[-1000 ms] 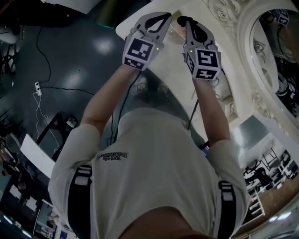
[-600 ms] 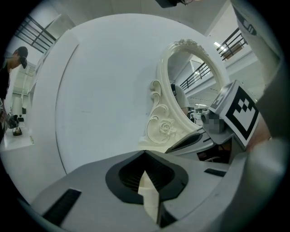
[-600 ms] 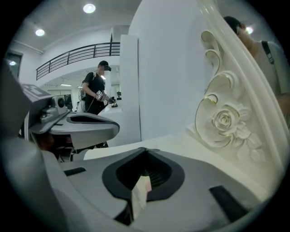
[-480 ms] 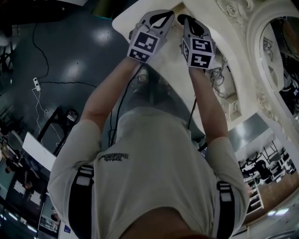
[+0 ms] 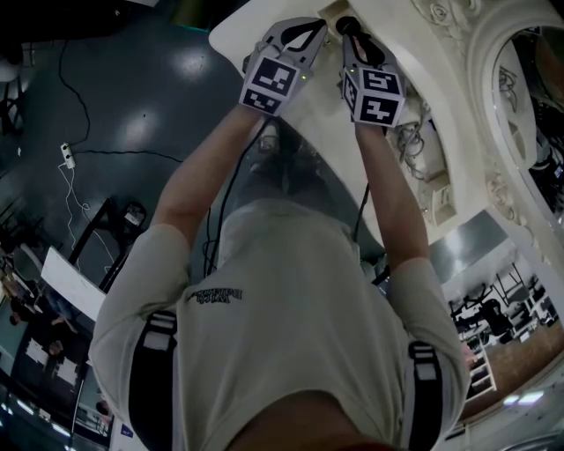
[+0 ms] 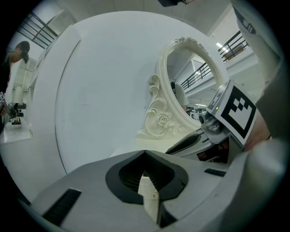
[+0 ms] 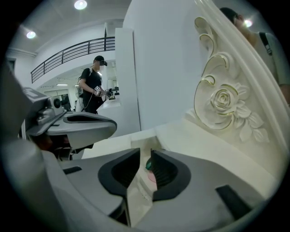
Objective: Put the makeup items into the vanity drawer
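grippers: 2 | left gripper (image 6: 145, 153): jaws clenched, empty, over vanity top (image 5: 238, 40) | right gripper (image 7: 145, 152): jaws just opening, apart, released | makeup item (image 7: 149, 171): 1, pink-and-green, in open vanity drawer (image 7: 141, 139) under right jaws | carved mirror frame (image 7: 222, 104): 1

2 tools (image 5: 317, 28) (image 5: 347, 26), 1 mirror (image 6: 190, 84)

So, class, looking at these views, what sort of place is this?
Probably a big indoor hall or studio, not a home: the ornate white vanity stands on a dark floor with loose cables, and a railed balcony runs behind.
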